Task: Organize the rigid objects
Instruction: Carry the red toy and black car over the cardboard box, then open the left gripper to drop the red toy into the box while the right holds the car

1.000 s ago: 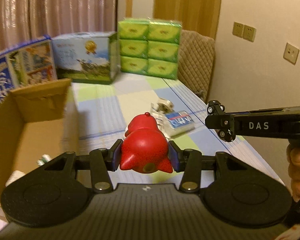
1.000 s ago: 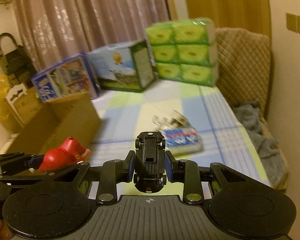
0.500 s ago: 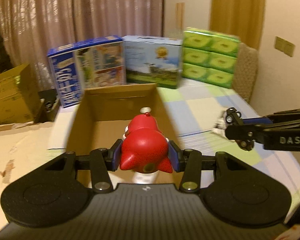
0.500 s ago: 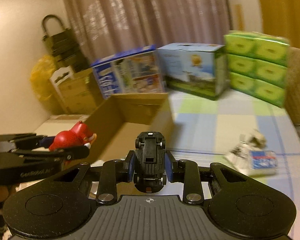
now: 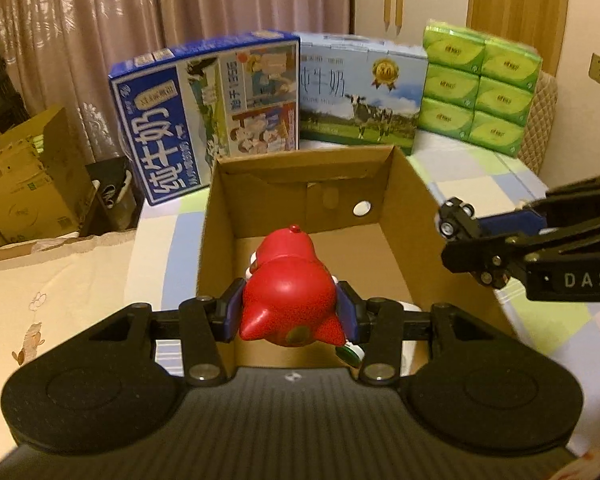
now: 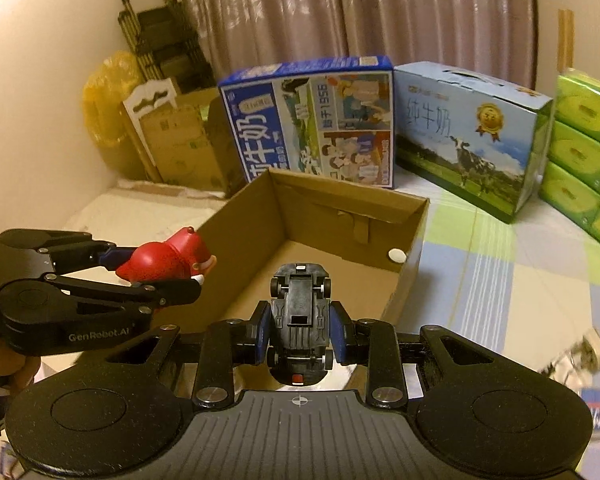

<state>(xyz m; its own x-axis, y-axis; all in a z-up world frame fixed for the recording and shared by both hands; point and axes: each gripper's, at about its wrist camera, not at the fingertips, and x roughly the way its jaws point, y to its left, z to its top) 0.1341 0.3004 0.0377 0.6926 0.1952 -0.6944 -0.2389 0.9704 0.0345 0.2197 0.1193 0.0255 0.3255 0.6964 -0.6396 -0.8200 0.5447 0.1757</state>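
pleated curtains and printed milk cartons back our left wrist view; our left tool [image 5: 290,312] clenches a glossy red toy [image 5: 290,292] over the open cardboard box [image 5: 216,216], not yet dropped. from the right wrist, our right tool [image 6: 300,334] grips a hard black toy car [image 6: 300,312] above the box's near edge; more items wait on the checked bedcover [image 6: 500,280].

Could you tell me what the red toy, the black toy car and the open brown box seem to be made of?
Red toy: likely glossy moulded plastic, given its smooth shine. Black toy car: apparently hard plastic, with crisp moulded ribs on its underside. Open brown box: matte corrugated cardboard, with folded flaps and raw edges.
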